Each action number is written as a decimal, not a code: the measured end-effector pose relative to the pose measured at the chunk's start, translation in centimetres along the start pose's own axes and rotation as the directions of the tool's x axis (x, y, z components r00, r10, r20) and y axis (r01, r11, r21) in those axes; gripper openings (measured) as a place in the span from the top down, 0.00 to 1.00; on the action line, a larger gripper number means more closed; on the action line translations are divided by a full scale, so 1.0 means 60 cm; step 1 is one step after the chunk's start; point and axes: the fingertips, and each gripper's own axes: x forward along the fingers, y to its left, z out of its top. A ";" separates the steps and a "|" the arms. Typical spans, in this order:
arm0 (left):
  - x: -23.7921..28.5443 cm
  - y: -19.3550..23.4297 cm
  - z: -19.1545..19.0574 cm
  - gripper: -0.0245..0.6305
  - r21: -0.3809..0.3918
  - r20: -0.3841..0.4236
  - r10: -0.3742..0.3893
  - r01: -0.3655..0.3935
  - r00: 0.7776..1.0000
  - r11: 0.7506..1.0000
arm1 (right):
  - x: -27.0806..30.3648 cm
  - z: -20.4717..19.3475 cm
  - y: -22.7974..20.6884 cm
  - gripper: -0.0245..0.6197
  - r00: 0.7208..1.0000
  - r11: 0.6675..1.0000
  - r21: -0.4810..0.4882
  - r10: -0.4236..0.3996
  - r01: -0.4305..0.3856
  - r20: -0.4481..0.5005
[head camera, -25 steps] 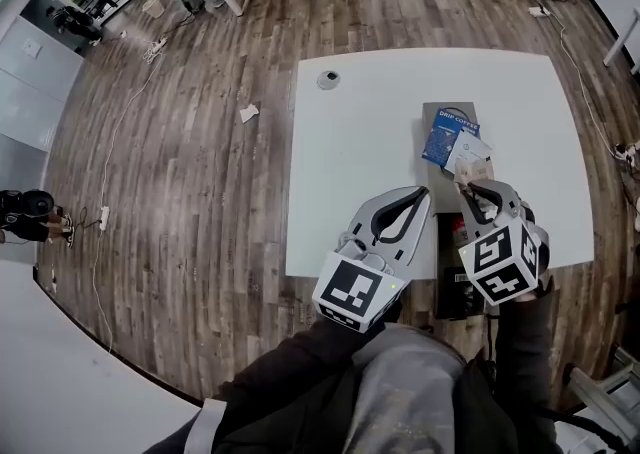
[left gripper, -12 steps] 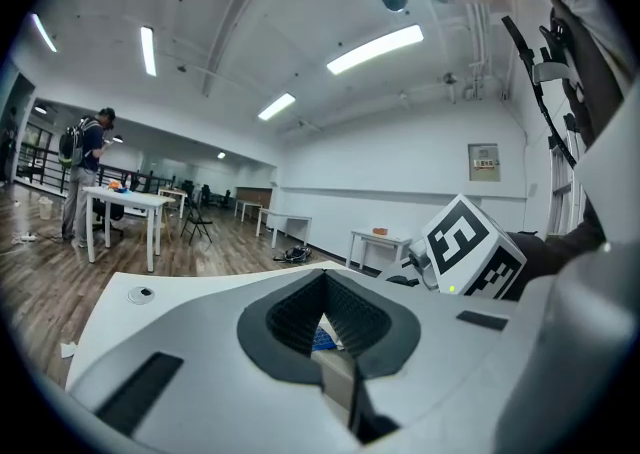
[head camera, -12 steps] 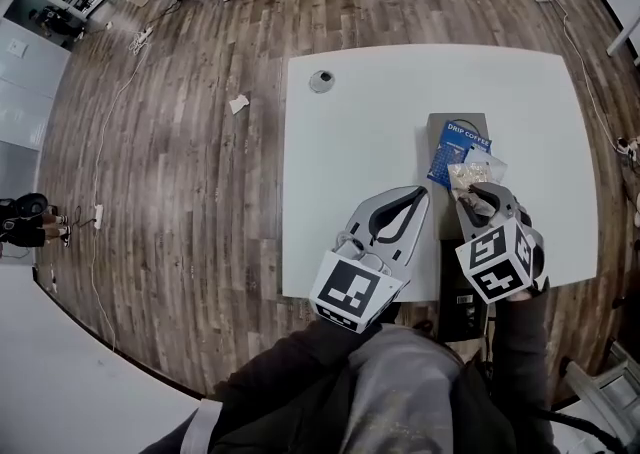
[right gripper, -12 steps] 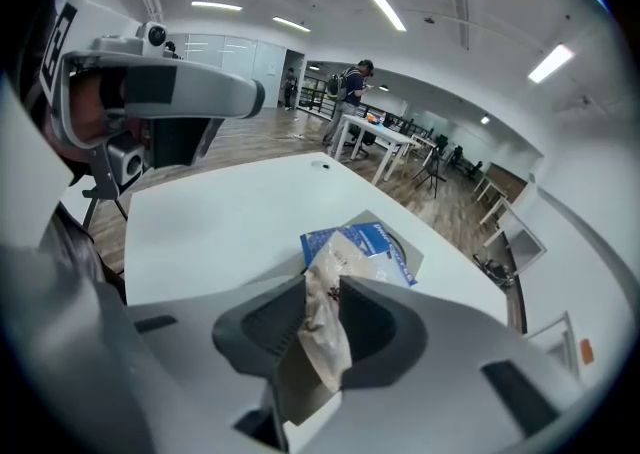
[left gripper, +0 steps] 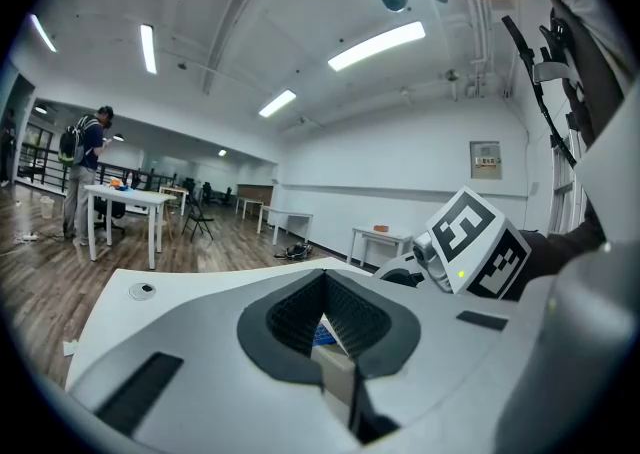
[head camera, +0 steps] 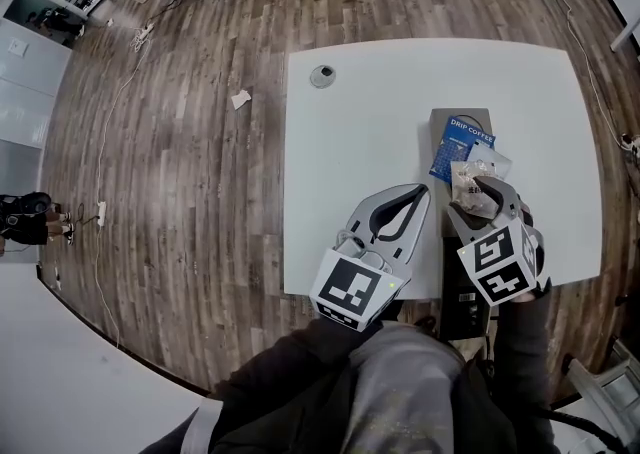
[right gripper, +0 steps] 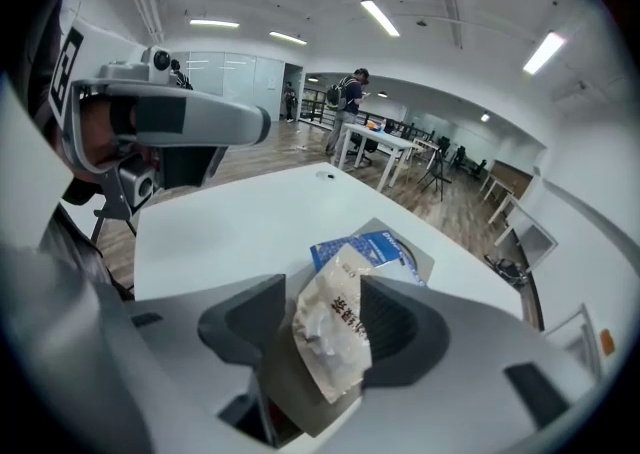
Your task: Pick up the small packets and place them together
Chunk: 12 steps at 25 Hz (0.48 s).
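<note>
On the white table [head camera: 360, 142], set on a wood floor [head camera: 180, 142] in a room of desks, our right gripper [head camera: 484, 194] has just spread its jaws, no longer pinching the pale packet [right gripper: 335, 337] between them, just beside the blue packet [head camera: 458, 142] toward the near right edge, while our left gripper [head camera: 424, 194] is closed, empty.

One blue packet [head camera: 455, 145], one pale packet [head camera: 480, 168], one grey board [head camera: 448, 116], one table [head camera: 360, 162].
</note>
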 end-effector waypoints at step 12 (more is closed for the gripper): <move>-0.025 -0.068 0.003 0.96 0.034 0.012 -0.013 0.012 1.000 0.999 | -0.071 -0.022 0.012 0.62 0.996 0.998 0.029 -0.056 0.054 0.070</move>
